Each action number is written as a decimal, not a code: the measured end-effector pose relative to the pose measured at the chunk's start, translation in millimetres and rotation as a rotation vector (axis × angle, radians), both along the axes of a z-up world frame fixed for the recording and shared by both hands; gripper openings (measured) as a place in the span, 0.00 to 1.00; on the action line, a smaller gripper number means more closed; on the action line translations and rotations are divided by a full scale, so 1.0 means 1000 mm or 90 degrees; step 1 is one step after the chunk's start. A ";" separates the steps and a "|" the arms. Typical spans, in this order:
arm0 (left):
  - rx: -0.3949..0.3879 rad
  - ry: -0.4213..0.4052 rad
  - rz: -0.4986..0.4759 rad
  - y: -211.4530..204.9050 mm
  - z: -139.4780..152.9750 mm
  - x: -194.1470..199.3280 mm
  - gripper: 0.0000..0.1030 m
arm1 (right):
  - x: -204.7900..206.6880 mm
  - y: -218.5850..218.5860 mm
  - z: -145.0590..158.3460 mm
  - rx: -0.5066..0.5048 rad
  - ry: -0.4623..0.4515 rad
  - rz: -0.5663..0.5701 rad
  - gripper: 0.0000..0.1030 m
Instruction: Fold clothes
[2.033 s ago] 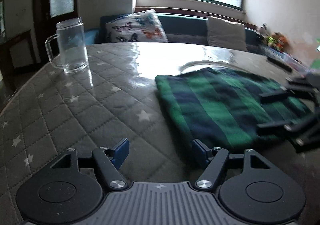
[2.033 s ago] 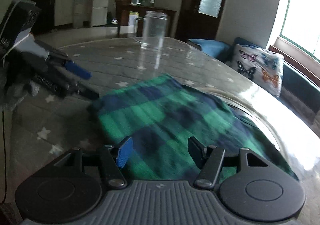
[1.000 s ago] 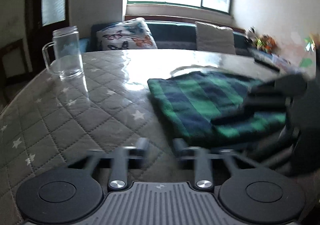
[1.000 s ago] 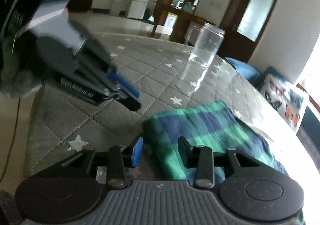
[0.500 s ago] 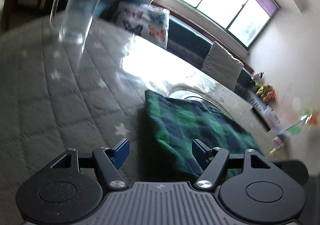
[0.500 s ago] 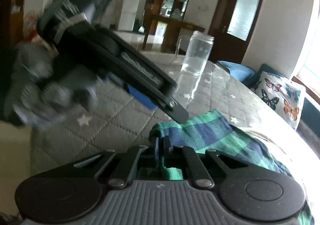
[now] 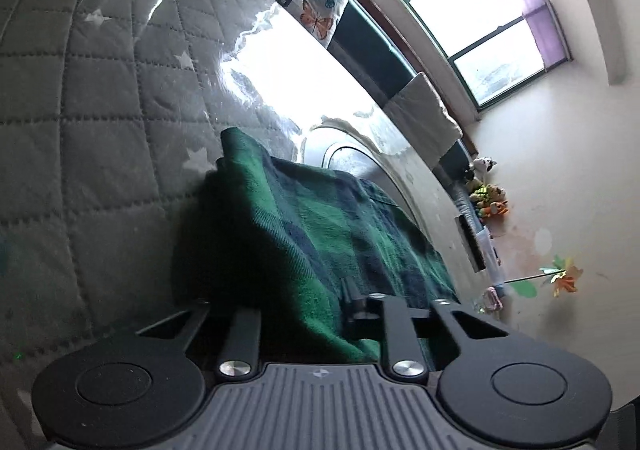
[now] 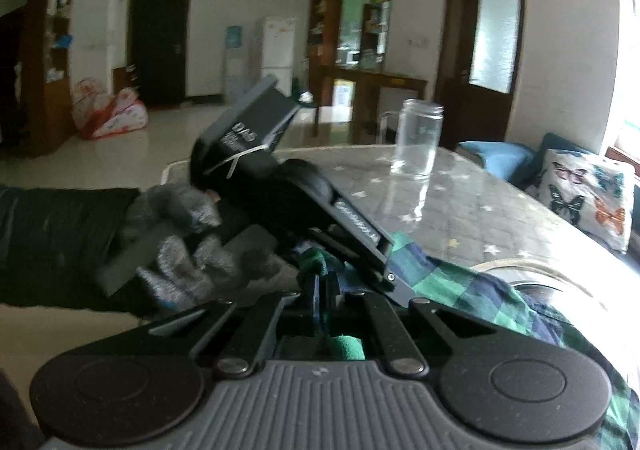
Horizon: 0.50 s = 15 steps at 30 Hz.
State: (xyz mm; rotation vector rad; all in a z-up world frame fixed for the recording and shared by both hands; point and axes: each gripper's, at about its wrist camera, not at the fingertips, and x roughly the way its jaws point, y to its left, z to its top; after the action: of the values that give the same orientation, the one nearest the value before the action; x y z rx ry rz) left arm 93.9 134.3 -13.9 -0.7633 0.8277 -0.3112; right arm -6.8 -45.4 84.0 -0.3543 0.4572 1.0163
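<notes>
Plaid garment [image 8: 452,282] pinched in right claw [image 8: 322,290]; left claw [image 7: 304,302] closing on its edge, window visible only there.

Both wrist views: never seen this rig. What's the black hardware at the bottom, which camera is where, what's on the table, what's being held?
No robot arm here: a person holds a two-finger gripper in each hand, with a fisheye camera on each looking forward along its fingers. The black discs and bars at the bottom of each picture are that gripper's own body.

In the left wrist view, the left gripper is closing, with a fold of the green plaid garment between its fingers. In the right wrist view, the right gripper is shut on an edge of the same garment. That view also shows the left gripper from outside, held in a grey-gloved hand.

On the quilted star-print table cover are the garment and a clear glass mug. A butterfly cushion sits behind the table.
</notes>
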 end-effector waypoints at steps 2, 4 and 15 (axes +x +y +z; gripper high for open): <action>-0.001 -0.009 0.002 0.000 0.001 -0.005 0.11 | -0.001 -0.004 0.000 -0.001 0.015 0.010 0.04; 0.009 -0.020 0.003 -0.001 0.005 -0.008 0.11 | 0.000 -0.011 0.002 0.006 0.029 0.009 0.13; 0.014 -0.040 0.004 -0.005 0.019 -0.011 0.10 | 0.098 -0.064 0.003 0.005 0.099 -0.198 0.15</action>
State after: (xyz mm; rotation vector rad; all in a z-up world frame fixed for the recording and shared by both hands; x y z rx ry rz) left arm 83.1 129.6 4.8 -0.7315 0.7690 -0.3181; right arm 91.3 -109.0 87.3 -0.1893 0.6274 0.7439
